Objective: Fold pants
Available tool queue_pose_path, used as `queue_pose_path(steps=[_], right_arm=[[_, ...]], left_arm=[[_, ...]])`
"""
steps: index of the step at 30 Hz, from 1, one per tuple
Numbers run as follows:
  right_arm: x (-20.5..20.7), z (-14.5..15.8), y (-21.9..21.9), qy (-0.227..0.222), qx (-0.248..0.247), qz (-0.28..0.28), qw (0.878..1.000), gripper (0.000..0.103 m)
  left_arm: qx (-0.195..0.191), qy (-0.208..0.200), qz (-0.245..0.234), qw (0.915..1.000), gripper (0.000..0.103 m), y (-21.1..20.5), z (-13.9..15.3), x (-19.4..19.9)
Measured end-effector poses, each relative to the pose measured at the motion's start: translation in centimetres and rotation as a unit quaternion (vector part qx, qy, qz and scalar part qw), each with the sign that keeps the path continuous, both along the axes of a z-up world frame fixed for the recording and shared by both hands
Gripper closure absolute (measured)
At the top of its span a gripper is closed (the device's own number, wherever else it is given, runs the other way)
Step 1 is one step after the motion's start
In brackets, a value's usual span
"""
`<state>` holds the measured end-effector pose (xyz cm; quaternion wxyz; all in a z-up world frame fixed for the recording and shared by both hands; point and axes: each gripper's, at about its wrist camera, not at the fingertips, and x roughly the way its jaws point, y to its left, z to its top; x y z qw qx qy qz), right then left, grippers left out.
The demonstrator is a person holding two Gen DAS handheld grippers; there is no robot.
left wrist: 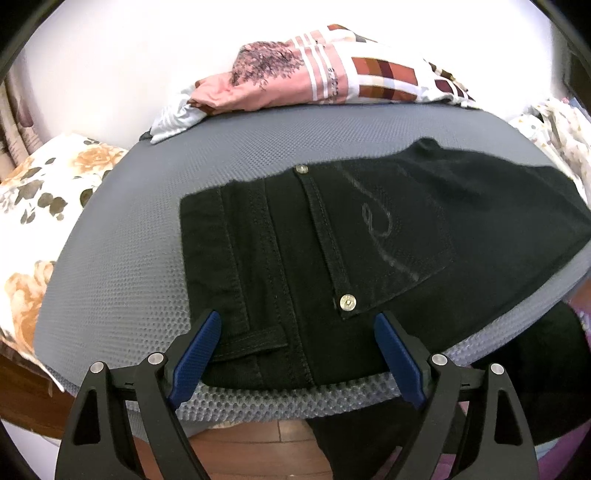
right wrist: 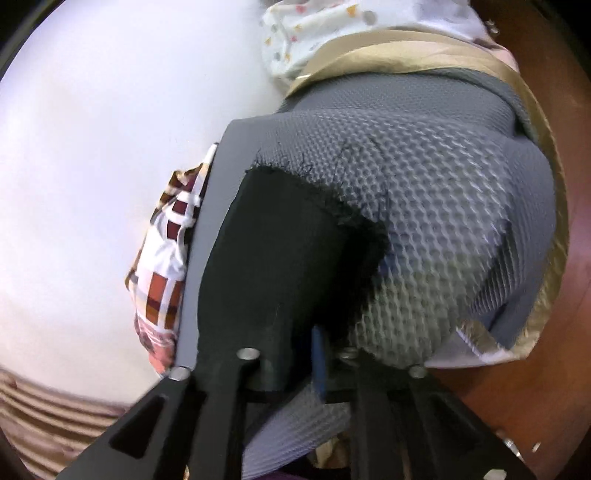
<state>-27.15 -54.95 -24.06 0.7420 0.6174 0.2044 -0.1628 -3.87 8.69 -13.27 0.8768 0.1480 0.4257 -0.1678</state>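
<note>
Left wrist view: the left claw (left wrist: 297,332) hangs wide open over the waistband of the black pants (left wrist: 369,236), lying flat, apparently folded lengthwise, on the grey mesh pad (left wrist: 129,258). Farther along, the right claw (right wrist: 321,354), slightly parted, has the frayed hem (right wrist: 295,221) between its jaws; whether it grips, I cannot tell. Cross-folds seem left.

Pants (left wrist: 388,236): black, tone-on-tone stitching, silver rivets. Mat (left wrist: 122,266): grey, honeycomb mesh texture. Pillow (left wrist: 33,206), left of frame: white, orange roses, olive leaves. Cloth pile (left wrist: 317,70), top centre: pink with purple floral print, white stripes, rust-maroon checks. Gripper pads (left wrist: 195,354): blue; gripper arms black. Spotted cloth (right wrist: 314,26), top of right wrist view: white, coloured dots. Gold trim (right wrist: 546,206) at right edge.
</note>
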Motion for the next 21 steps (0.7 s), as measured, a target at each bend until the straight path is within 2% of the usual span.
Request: queue_pose_path(steps=[2,5,6,8,9,11,15,17,21], right_arm=[[-0.3,0.5,1.6,-0.008,0.023,-0.009,1.0,0.076],[2.3,2.3,6.8,-0.034,0.024,0.072,0.997,0.076],[3.9,2.7,9.1,-0.04,0.028,0.118,0.992,0.076],[7.1,2.2,13.7,-0.06,0.073,0.197,0.976,0.076],[8.5,1.6,15.7,-0.064,0.097,0.227,0.967,0.077],[10.6,0.8,18.5,-0.051,0.105,0.264,0.957,0.077],[12.8,-1.0,20.7,-0.025,0.13,0.289,0.948,0.076],[13.2,-1.1,20.9,-0.005,0.116,0.292,0.949,0.076],[13.8,-1.1,21.4,-0.004,0.119,0.284,0.951,0.076]], left_arm=[[0.004,-0.007,0.011,0.9999,0.018,-0.2,1.2,-0.3],[-0.001,-0.023,0.033,0.9992,0.018,-0.9,4.0,-1.0],[-0.008,-0.037,0.046,0.9982,0.018,-1.4,5.2,-1.6],[-0.023,-0.054,0.057,0.9966,0.015,-1.6,6.8,-2.1],[-0.034,-0.065,0.062,0.9954,0.013,-2.0,7.5,-2.7],[-0.045,-0.076,0.073,0.9935,0.011,-2.6,8.4,-3.6],[-0.077,-0.089,0.068,0.9907,0.008,-2.4,8.6,-4.4],[-0.068,-0.085,0.064,0.992,0.007,-2.5,8.0,-4.3],[-0.065,-0.053,0.057,0.9948,0.007,-2.7,6.6,-3.7]])
